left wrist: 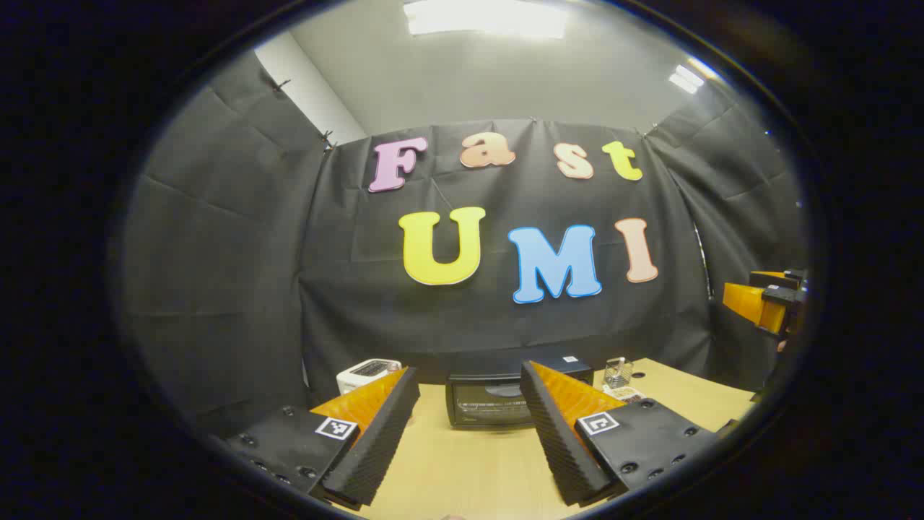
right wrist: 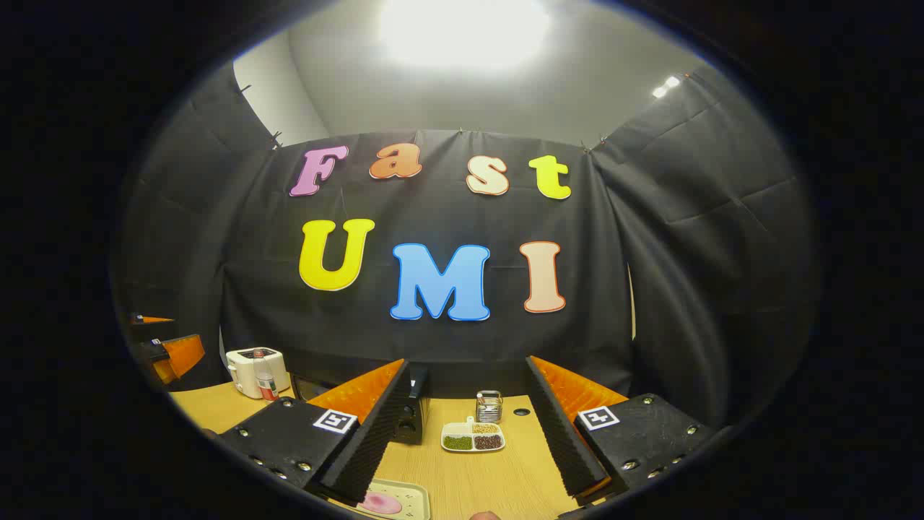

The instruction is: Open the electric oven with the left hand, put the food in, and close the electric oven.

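The wooden table runs across the lower part of both views, backed by the black cloth wall. On it, toward the far edge, stands the black electric oven, its glass door shut; in the left gripper view it sits straight ahead between the fingers, and in the right gripper view only its right end shows behind the left finger. To the left of the oven stands a white toaster, which the right gripper view shows at the far left of the table with a small bottle just in front of it. To the right of the oven sit a small wire basket and, just nearer, a white divided dish with green, tan and dark brown fillings. At the near edge in the right gripper view lies a pale tray with a pink piece of food on it.

The left gripper hangs above the table with its fingers spread wide, nothing between them. The right gripper is likewise spread wide and empty above the table; it also shows at the far right edge of the left gripper view.
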Tool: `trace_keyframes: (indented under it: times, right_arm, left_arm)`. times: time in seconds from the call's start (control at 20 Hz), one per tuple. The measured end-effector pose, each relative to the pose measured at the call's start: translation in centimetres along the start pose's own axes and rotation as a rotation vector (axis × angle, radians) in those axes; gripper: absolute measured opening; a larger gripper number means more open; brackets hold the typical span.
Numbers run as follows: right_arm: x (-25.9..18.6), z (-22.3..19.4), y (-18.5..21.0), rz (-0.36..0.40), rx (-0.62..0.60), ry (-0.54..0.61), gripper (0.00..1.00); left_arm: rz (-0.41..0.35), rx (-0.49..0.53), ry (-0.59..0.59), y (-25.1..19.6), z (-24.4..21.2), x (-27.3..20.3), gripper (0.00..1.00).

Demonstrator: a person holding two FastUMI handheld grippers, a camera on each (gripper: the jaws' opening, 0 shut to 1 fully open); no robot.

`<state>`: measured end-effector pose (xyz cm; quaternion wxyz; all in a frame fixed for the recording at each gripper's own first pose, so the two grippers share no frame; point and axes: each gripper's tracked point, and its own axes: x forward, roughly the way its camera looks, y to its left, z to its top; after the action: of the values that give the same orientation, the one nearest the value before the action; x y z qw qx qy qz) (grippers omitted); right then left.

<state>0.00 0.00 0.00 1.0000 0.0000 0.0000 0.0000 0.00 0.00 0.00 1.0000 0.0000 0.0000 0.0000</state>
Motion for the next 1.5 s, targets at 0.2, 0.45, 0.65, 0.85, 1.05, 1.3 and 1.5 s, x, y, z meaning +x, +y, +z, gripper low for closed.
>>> trace_keyframes:
  times: [0.2,0.45,0.65,0.85,1.05,1.3,1.5]
  right_arm:
    - [-0.2,-0.3,-0.1,0.022,-0.02,0.011,0.96]
    - [-0.6,-0.8,-0.5,0.033,-0.017,0.022,0.96]
    - [-0.9,-1.0,-1.1,0.037,-0.011,0.02,0.96]
    - [-1.2,-0.7,-1.8,0.035,-0.001,0.012,0.96]
    - [-1.5,-0.7,-2.5,0.054,-0.014,-0.002,0.96]
    - [-2.0,-0.9,-3.1,0.102,-0.002,-0.01,0.96]
    - [-2.1,-1.3,-3.7,0.105,-0.001,-0.006,0.96]
  left_arm:
    - [0.003,-0.003,0.007,-0.4,-0.2,-0.1,1.0]
    - [0.014,0.011,0.015,-0.7,-0.4,-0.7,1.0]
    - [0.028,0.016,0.01,-0.9,-0.1,-1.3,1.0]
    - [0.021,0.02,0.0,-2.0,0.3,-1.5,1.0]
    - [0.029,0.026,-0.014,-3.2,1.0,-1.7,1.0]
    - [0.057,0.042,-0.032,-4.4,1.7,-1.0,1.0]
    - [0.053,0.032,-0.038,-5.5,1.9,0.7,1.0]
